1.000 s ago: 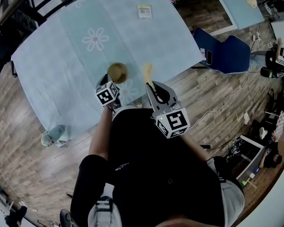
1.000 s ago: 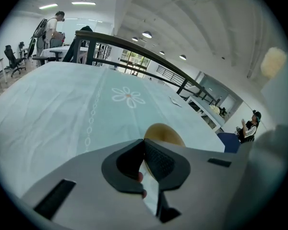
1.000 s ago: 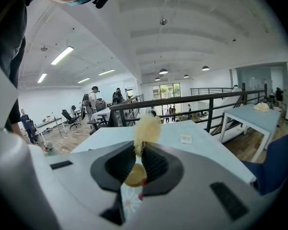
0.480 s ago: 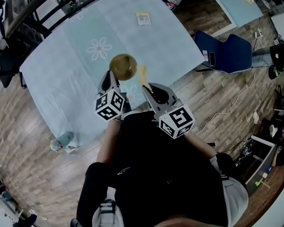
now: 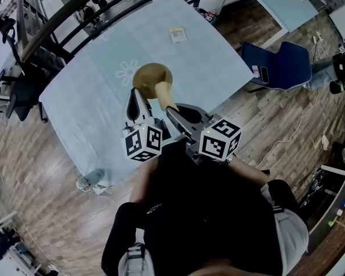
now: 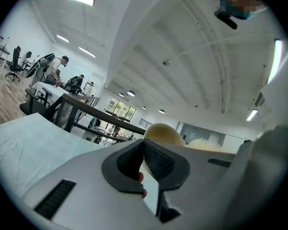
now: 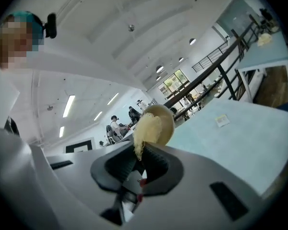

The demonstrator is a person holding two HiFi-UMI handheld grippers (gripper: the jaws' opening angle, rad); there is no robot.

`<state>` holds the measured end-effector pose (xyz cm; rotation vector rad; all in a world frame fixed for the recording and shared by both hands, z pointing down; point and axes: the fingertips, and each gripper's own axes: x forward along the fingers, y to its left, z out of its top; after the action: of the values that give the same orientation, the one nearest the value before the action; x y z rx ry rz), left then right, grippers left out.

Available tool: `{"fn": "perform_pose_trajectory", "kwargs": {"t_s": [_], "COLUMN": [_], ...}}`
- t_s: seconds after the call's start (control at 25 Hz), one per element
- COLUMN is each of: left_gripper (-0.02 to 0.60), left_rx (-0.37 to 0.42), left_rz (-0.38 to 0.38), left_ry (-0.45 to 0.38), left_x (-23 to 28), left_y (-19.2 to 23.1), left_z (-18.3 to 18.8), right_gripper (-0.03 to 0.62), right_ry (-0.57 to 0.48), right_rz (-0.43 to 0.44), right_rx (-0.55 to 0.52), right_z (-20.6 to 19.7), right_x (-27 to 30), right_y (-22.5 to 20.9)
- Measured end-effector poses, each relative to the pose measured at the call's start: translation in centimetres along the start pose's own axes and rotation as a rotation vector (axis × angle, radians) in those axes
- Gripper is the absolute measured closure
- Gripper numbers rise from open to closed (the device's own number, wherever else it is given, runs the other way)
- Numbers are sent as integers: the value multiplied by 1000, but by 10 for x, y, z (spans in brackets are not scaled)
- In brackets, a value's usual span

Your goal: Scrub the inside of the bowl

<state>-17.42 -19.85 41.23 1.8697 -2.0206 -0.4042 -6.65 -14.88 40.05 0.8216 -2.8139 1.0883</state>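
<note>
The bowl (image 5: 151,76) has moved toward 12 o'clock over the table (image 5: 207,56); the left gripper (image 5: 136,96) clamps it, probably at its rim, and the right gripper (image 5: 172,112) pinches a scrubber (image 5: 165,94) touching it.

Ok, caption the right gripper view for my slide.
Right tongs grip a yellow scrubber, its tip at the bowl, above a pale blue table.

Left tongs (image 5: 134,95) and right tongs (image 5: 171,111) both clamped
</note>
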Motion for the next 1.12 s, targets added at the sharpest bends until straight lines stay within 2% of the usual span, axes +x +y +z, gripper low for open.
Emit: {"fn": "perform_pose_trajectory", "kwargs": {"t_s": [0.2,0.32,0.4,0.52,0.6,0.72,0.96,1.12], "left_gripper": [565,565,565,565,565,565,565,565], "left_rx": [8,16,23,41,43,53,136,159], "left_rz": [-22,-28,-43,-65,-76,-87,-137,-155], "left_ry": [-72,-82,-76,-70,-63,-46,6,46], "left_x": [-12,-16,-16,-17,-16,-16,-17,-17], "left_y": [-13,-16,-21,-30,-34,-39,-51,-56], "left_z": [16,17,15,14,13,9,-2,-10], "right_gripper": [553,553,553,553,553,553,553,553], "right_ry": [-12,-48,-72,-91,-89,-87,-35,77], "right_rz": [61,84,88,61,17,-34,-88,-68], "right_rx": [266,434,487,485,427,279,-118,-376], "right_z": [2,6,12,18,20,27,38,31], "right_x": [3,1,-1,-4,-6,-8,-4,4], "right_y": [-2,-11,-17,-25,-30,-36,-28,-18]}}
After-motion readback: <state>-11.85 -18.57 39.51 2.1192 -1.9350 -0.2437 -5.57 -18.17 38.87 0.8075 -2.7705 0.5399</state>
